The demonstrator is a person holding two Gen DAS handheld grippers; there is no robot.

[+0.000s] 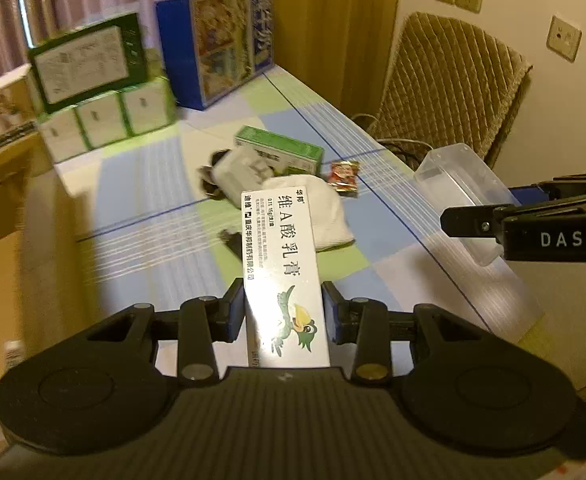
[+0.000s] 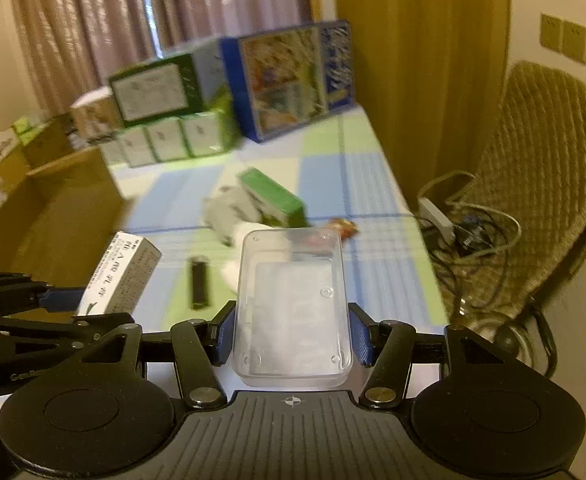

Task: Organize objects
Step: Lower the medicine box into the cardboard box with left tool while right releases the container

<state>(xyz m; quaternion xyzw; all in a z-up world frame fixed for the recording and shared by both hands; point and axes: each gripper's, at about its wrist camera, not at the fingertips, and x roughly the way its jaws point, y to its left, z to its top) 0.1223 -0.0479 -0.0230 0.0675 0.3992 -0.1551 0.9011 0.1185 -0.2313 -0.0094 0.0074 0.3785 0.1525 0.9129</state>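
Above the checked worktop [image 1: 141,200], our left tool [image 1: 284,312] grips a long white carton [image 1: 281,264] while our right tool [image 2: 291,334] clamps a clear plastic tub [image 2: 293,308] just beside it. The carton juts far past the pads, so it may pivot or miss the tub's mouth; squeezing could pop the slick tub free.

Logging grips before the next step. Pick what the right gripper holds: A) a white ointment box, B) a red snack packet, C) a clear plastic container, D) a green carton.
C: in the right wrist view the right gripper has its blue pads against both sides of the clear plastic container, while the left gripper holds the white ointment box.
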